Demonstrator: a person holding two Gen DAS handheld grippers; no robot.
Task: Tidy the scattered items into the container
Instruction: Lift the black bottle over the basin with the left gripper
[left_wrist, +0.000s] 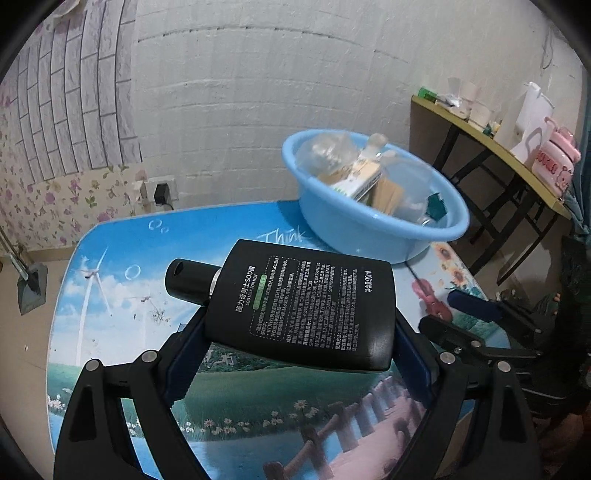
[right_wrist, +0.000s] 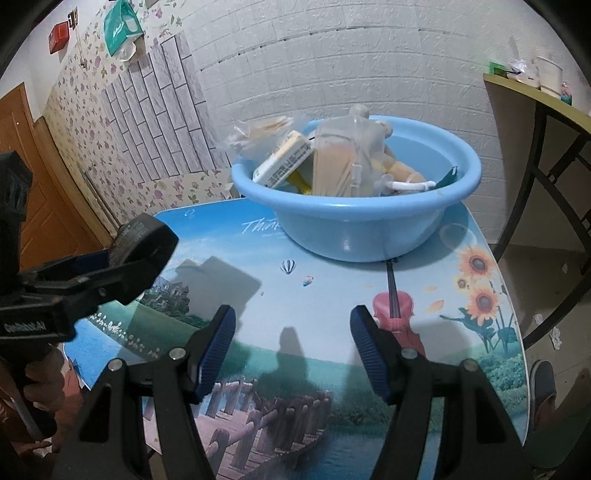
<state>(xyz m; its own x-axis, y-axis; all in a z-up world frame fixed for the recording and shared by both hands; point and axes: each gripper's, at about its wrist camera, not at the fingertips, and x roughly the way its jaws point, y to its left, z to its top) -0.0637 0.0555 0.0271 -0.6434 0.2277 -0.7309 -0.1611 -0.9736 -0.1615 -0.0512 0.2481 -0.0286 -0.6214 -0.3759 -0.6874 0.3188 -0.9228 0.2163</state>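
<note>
**Black lotion bottle clamped in the left tongs above the bench**

The left tongs are clamped on a flat black lotion bottle, blue pads pressing on its two narrow sides. The bottle lies crosswise between them, printed back label facing the camera, round black cap pointing left. It is lifted clear of the bench, whose top carries a printed picture of sky, wind turbines, a wooden footbridge and sunflowers.

The right tongs stand apart with nothing between their blue ribbed pads, hovering over the bench near a printed red violin. In the right wrist view the left tongs and bottle appear at the left edge, with a hand under them.

At the far side of the bench sits a light blue plastic basin. It already holds a white carton, clear plastic packaging and other small items that are hard to tell apart. Behind stands a white brick-pattern wall; a side table with cups stands to the right.
</note>
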